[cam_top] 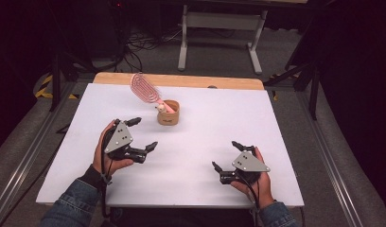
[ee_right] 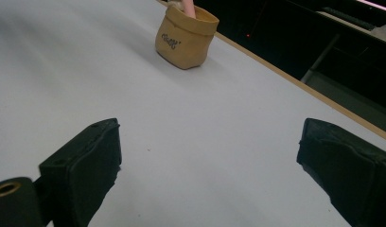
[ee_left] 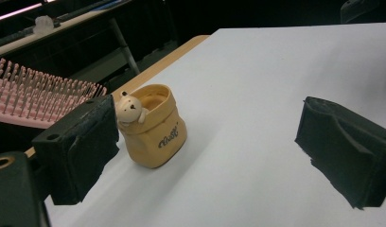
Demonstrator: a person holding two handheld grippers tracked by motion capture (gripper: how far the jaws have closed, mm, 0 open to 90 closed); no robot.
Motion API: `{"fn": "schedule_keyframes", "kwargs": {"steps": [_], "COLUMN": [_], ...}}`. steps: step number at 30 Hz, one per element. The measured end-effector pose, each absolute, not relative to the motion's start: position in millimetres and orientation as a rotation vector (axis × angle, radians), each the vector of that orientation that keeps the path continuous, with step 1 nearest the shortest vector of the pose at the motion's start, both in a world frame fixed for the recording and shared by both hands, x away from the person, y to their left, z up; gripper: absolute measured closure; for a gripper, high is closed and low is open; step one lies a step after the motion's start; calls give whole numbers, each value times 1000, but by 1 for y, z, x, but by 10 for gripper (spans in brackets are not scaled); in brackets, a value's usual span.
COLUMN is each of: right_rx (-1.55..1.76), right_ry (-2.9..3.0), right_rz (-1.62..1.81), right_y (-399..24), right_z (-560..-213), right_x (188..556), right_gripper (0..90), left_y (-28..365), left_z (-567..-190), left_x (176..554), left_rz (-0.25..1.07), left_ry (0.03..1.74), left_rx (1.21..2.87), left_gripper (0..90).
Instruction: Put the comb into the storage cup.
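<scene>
A tan sack-shaped cup (cam_top: 168,115) (ee_left: 153,127) (ee_right: 185,38) with a small bear figure (ee_left: 130,109) on its rim stands on the white table top (cam_top: 205,127), a little behind the middle. A pink hairbrush (cam_top: 145,89) (ee_left: 25,97) stands in it, handle down, head leaning to the back left. My left gripper (cam_top: 144,133) (ee_left: 207,151) rests near the front left, open, a short way in front of the cup. My right gripper (cam_top: 226,155) (ee_right: 210,175) rests at the front right, open, with nothing between its jaws.
A wooden strip (cam_top: 181,80) runs along the table's far edge. Behind it stand a white metal frame (cam_top: 219,33) and loose cables (cam_top: 144,45) on the floor. Metal rails (cam_top: 330,156) run beside the table on both sides.
</scene>
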State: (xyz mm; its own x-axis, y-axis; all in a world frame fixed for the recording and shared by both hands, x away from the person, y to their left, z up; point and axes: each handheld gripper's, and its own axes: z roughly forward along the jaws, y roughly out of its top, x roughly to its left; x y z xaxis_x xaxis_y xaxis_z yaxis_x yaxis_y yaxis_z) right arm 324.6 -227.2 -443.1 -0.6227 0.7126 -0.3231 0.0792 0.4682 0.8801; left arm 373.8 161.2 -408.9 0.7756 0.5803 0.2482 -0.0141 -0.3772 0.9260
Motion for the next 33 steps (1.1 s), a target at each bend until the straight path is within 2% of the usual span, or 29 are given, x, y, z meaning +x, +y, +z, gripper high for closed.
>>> {"fn": "schedule_keyframes", "kwargs": {"steps": [17, 33], "right_rx": [644, 639], "right_ry": [2031, 2023], "right_rz": [1154, 1153], "right_y": [-226, -227], "right_z": [-444, -443], "right_x": [323, 322], "right_gripper": [78, 78], "left_y": [173, 197], "left_z": [-420, -434], "left_x": [360, 348], "left_rz": [710, 721], "left_ry": [402, 443], "left_rx": [1890, 1909], "left_gripper": [65, 60]}}
